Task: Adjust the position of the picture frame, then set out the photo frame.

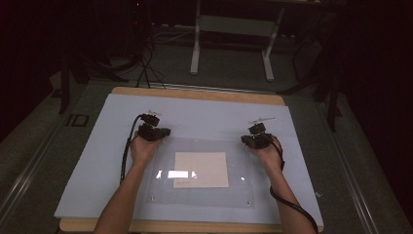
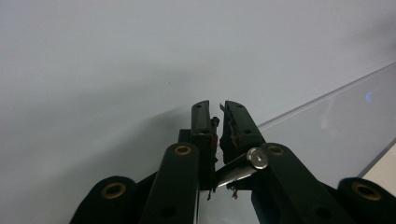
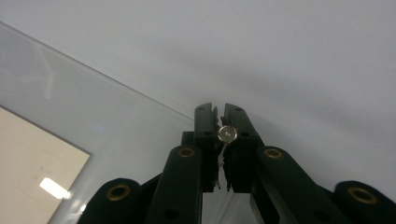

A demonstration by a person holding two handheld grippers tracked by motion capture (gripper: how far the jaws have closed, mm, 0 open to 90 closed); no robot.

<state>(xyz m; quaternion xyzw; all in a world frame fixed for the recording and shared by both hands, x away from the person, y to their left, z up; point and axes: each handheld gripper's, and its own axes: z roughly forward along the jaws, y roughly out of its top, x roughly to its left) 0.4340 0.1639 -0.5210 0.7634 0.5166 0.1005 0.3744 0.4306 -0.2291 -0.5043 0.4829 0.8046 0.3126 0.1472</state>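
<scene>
Jaws clenched on both: left gripper (image 1: 157,127) and right gripper (image 1: 256,136) each pinch a far corner of the clear sheet (image 1: 238,195); forearms reach forward, hands palm-down; sheet lies flat on tabletop (image 1: 87,165), long axis left-right, covering beige paper (image 1: 201,169).

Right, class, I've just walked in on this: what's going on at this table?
A person holds tongs in each hand over a clear plastic sheet covering a cream paper on a pale blue mat. The left tongs and right tongs are each closed on a far corner of the sheet, at its small silver studs.
</scene>
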